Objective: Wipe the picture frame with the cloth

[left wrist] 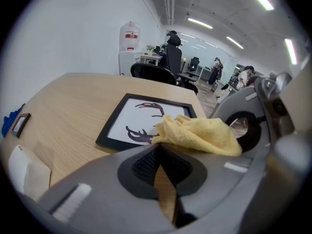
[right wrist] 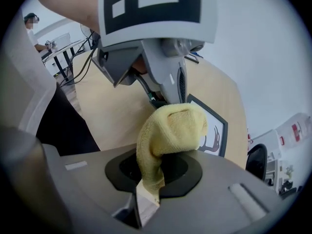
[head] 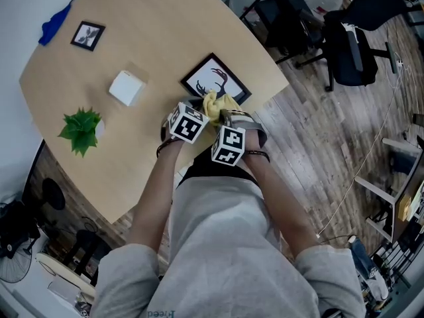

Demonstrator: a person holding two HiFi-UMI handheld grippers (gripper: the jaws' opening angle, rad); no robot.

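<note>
The right gripper has its fingers pinched on the yellow cloth. The cloth bunches up out of them, just in front of the picture frame, which lies flat on the tabletop. Close beside it, the left gripper has its fingers drawn narrow with nothing between them. The cloth sits just past their tips, overlapping the frame's near corner.
</note>
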